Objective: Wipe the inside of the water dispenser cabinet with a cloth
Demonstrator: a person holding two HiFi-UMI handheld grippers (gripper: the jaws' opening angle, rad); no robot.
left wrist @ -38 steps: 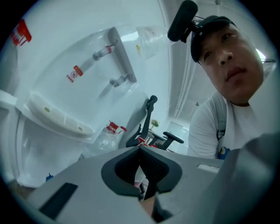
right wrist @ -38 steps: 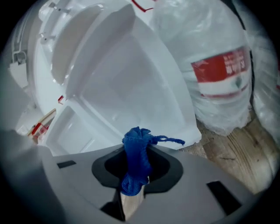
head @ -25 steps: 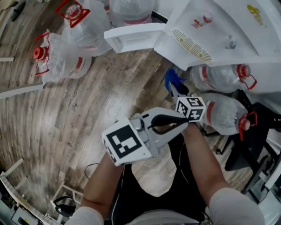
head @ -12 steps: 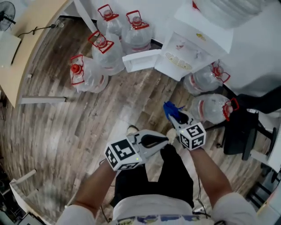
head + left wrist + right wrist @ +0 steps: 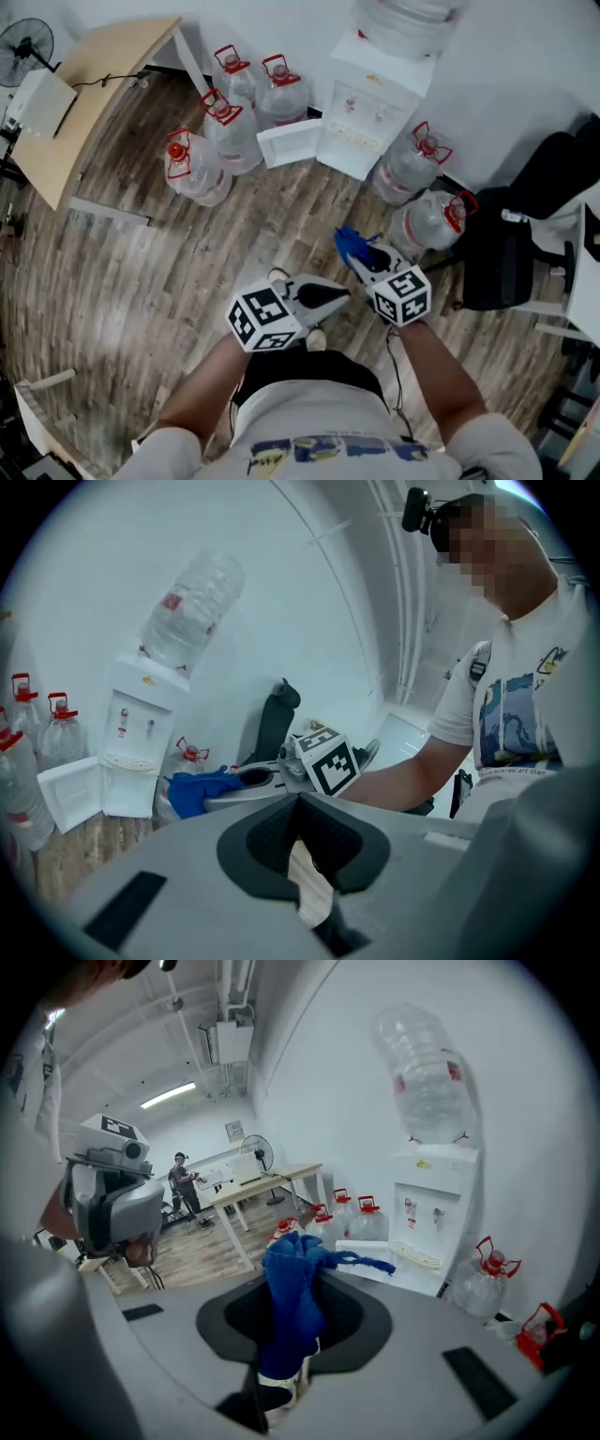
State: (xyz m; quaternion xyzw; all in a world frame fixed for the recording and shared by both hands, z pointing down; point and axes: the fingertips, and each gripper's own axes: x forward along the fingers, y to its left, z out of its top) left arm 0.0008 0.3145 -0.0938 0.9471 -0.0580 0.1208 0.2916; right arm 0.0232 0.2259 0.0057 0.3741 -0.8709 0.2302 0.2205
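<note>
Short of the dispenser (image 5: 364, 124), cloth (image 5: 347, 240) apparently clamped in right gripper (image 5: 358, 258).

This looks like an office or plain workroom. A pale wood-plank floor (image 5: 141, 272) runs up to bare white walls (image 5: 356, 1082). A white water dispenser (image 5: 361, 117) stands against the wall with an upturned bottle (image 5: 408, 23) on top, and spare water jugs (image 5: 232, 131) with red caps and handles are clustered around it. A wooden desk (image 5: 89, 84) stands nearby with a standing fan (image 5: 26, 42) beside it, and a black office chair (image 5: 502, 253) is on the other side. Overhead, a strip light (image 5: 171, 1096) hangs under an open ceiling with exposed ducts, and a person (image 5: 180, 1180) stands far back among more furniture.
</note>
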